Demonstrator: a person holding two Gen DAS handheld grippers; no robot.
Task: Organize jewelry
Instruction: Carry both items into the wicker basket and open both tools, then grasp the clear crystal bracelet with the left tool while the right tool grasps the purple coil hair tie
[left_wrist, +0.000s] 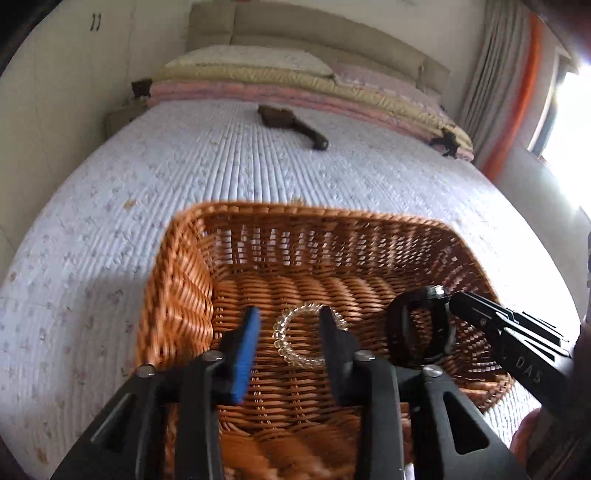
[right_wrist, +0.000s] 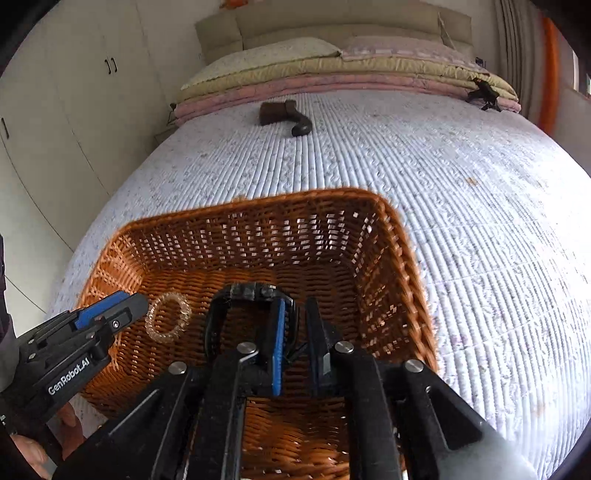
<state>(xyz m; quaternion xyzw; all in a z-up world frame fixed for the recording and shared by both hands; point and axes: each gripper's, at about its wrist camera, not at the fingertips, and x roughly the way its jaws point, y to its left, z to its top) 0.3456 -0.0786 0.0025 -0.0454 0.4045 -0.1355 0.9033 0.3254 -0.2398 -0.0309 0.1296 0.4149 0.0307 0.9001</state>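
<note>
Two hand-held tongs reach into a wicker basket (left_wrist: 177, 295) that stands on a quilted bed (left_wrist: 147, 177); both pieces of jewelry lie on the basket floor. The clear beaded bracelet (left_wrist: 295, 336) rests flat toward the left half of the floor. In the left wrist view it sits directly ahead of the left gripper (left_wrist: 290, 317), whose fingers stand apart with nothing between them: the far arc of the ring shows in the gap, and the right finger covers part of its right side. Being a ring, it has no long axis of its own, so the approach turns only on which arc is taken. The black watch (right_wrist: 255, 291) lies toward the right half, its strap forming a loop and its case at the far end of that loop. In the right wrist view the right gripper (right_wrist: 295, 306) has its fingers on either side of the right-hand part of the strap near the case; the gap is narrow, but whether the pads press the strap or merely flank it cannot be told. The left gripper (right_wrist: 129, 306) is the nearer one to the bracelet (right_wrist: 168, 317), its tip just beside the ring's left edge in that view, while the right gripper (left_wrist: 456, 301) meets the watch (left_wrist: 417, 325) at its case end. A dark brush (left_wrist: 291, 127) lies well apart, farther up the bed.
</note>
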